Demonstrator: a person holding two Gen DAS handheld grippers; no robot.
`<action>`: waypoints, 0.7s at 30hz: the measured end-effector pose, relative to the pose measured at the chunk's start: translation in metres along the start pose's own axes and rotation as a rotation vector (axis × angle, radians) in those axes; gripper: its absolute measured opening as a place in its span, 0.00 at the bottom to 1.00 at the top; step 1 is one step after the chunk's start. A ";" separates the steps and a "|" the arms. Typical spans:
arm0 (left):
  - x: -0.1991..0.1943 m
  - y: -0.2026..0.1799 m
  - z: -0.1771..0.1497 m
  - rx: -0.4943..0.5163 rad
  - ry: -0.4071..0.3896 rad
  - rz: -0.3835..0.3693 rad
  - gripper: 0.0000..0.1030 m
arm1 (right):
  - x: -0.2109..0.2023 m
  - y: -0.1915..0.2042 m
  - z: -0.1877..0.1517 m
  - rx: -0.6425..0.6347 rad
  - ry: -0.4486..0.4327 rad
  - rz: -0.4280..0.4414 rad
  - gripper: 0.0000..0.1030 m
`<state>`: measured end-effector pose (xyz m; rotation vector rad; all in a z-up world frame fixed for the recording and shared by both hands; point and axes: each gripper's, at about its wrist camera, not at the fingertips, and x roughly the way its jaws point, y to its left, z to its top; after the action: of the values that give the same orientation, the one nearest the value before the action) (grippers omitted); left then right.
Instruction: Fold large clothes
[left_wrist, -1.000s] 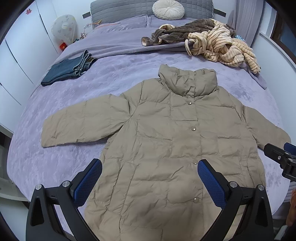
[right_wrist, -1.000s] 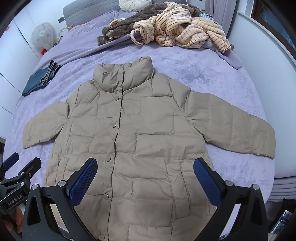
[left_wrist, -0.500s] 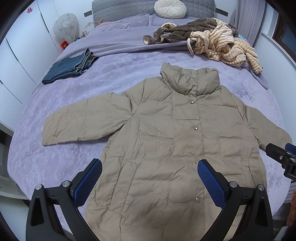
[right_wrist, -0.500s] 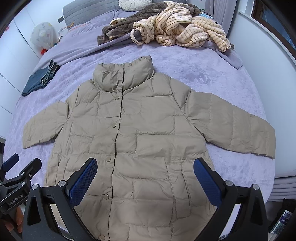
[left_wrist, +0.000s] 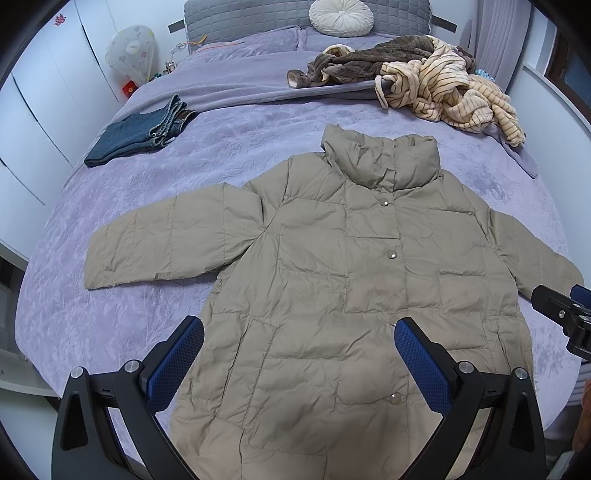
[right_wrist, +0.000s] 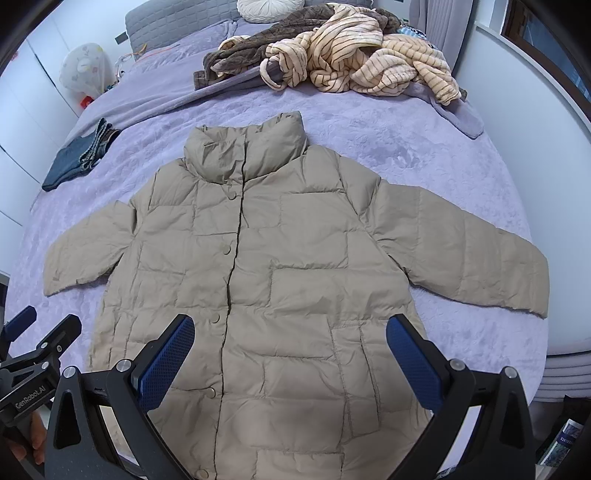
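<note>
Beige quilted puffer jacket (left_wrist: 332, 295) flat, front up, snaps closed, both sleeves spread, on lilac bed cover (left_wrist: 110, 314). Change over last second: left view slid slightly, jacket lower in frame; right view static. Garment itself undisturbed. Left gripper (left_wrist: 299, 354) jaws wide apart, empty, hovering above hem. Right gripper (right_wrist: 290, 350) likewise agape, empty. Judgement: folding not started; first sleeve grasp pending.
</note>
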<state>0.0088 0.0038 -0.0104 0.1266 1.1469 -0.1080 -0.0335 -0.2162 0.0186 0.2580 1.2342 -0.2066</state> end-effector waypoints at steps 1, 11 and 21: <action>0.000 0.000 0.000 0.000 0.001 0.001 1.00 | 0.000 0.000 0.000 0.000 0.000 0.000 1.00; 0.001 0.002 -0.001 -0.002 0.003 0.003 1.00 | 0.000 0.000 0.001 0.000 0.002 0.000 1.00; 0.001 0.002 0.000 -0.001 0.003 0.003 1.00 | 0.000 0.001 0.001 -0.001 0.003 0.000 1.00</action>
<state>0.0091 0.0053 -0.0112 0.1276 1.1497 -0.1049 -0.0327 -0.2159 0.0184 0.2572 1.2370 -0.2060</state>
